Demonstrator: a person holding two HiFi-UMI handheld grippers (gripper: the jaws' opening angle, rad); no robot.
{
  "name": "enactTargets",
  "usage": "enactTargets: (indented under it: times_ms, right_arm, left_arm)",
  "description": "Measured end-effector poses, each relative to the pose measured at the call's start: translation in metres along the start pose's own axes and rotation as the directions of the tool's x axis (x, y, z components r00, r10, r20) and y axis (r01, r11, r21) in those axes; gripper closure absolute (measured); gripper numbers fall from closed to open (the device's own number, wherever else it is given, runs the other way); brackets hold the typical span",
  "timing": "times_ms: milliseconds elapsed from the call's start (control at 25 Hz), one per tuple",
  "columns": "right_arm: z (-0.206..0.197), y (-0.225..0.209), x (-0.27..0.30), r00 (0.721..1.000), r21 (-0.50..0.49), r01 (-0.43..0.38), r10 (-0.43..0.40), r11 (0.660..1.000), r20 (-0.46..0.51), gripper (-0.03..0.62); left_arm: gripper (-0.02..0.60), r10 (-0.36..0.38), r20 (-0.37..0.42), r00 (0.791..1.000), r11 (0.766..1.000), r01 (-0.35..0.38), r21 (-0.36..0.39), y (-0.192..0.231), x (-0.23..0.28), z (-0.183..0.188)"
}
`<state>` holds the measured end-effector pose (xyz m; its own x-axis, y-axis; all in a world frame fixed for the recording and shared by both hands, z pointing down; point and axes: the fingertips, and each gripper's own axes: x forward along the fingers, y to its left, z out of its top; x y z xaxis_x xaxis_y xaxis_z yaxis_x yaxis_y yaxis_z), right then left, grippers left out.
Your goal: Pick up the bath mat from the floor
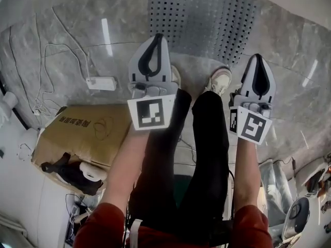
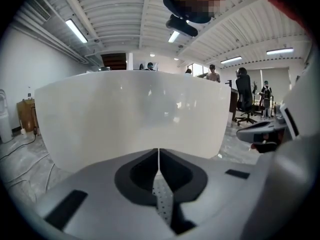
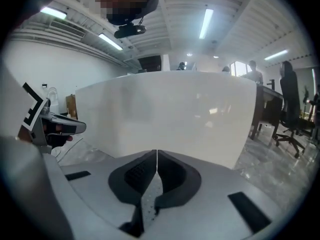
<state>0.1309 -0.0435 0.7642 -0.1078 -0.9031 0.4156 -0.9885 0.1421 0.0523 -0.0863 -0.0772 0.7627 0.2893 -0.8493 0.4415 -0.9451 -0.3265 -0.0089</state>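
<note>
The bath mat point(image 1: 201, 19) is a grey sheet dotted with small holes, stretched ahead of the person's feet between the two gripper tips. My left gripper point(image 1: 154, 37) meets its left edge and my right gripper point(image 1: 257, 58) its right edge. In the left gripper view the jaws point(image 2: 159, 156) stand closed, with a strip of holed mat point(image 2: 161, 200) pinched in the seam and the mat's pale face point(image 2: 135, 119) rising in front. The right gripper view shows the same: closed jaws point(image 3: 157, 159), a holed strip point(image 3: 148, 200), and the pale sheet point(image 3: 170, 119).
A cardboard box point(image 1: 83, 130) lies on the marble floor at the left, with a white power brick point(image 1: 101, 83) and cables beyond it. The person's shoe point(image 1: 221, 80) stands between the grippers. Office chairs point(image 2: 243, 96) point(image 3: 290, 109) and standing people are further back.
</note>
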Motion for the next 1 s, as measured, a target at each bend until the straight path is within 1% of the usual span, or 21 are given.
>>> enactTargets:
  times_ms: [200, 360, 520, 680, 800, 880, 1000]
  right_arm:
    - [-0.049, 0.001, 0.015, 0.999, 0.008, 0.014, -0.013, 1.000, -0.052, 0.582]
    - [-0.082, 0.010, 0.025, 0.997, 0.011, 0.015, -0.014, 1.000, -0.074, 0.582]
    - [-0.110, 0.009, 0.031, 0.994, 0.023, 0.015, -0.012, 1.000, -0.109, 0.581]
    - [-0.140, 0.007, 0.039, 0.986, 0.030, 0.015, -0.010, 0.999, -0.168, 0.581]
    - [-0.164, 0.006, 0.044, 0.974, 0.016, 0.002, 0.002, 1.000, -0.225, 0.580]
    - [-0.181, 0.005, 0.047, 0.963, 0.013, -0.009, 0.012, 1.000, -0.268, 0.580]
    - [-0.206, 0.000, 0.052, 0.944, 0.023, 0.007, 0.001, 1.000, -0.330, 0.580]
  left_arm:
    - [0.565, -0.003, 0.002, 1.000, 0.999, 0.003, 0.040, -0.001, 0.022, -0.040]
    - [0.565, 0.003, -0.018, 1.000, 1.000, -0.003, 0.017, -0.001, 0.035, -0.076]
    - [0.565, 0.009, -0.043, 0.999, 0.999, -0.006, 0.049, 0.001, 0.041, -0.103]
    - [0.565, 0.004, -0.109, 0.994, 0.996, 0.006, 0.090, 0.004, 0.047, -0.135]
    - [0.565, 0.007, -0.169, 0.986, 0.993, 0.013, 0.116, 0.007, 0.053, -0.162]
    - [0.565, 0.013, -0.213, 0.977, 0.993, 0.013, 0.119, 0.010, 0.055, -0.179]
    - [0.563, 0.028, -0.282, 0.959, 0.994, 0.003, 0.109, 0.017, 0.060, -0.206]
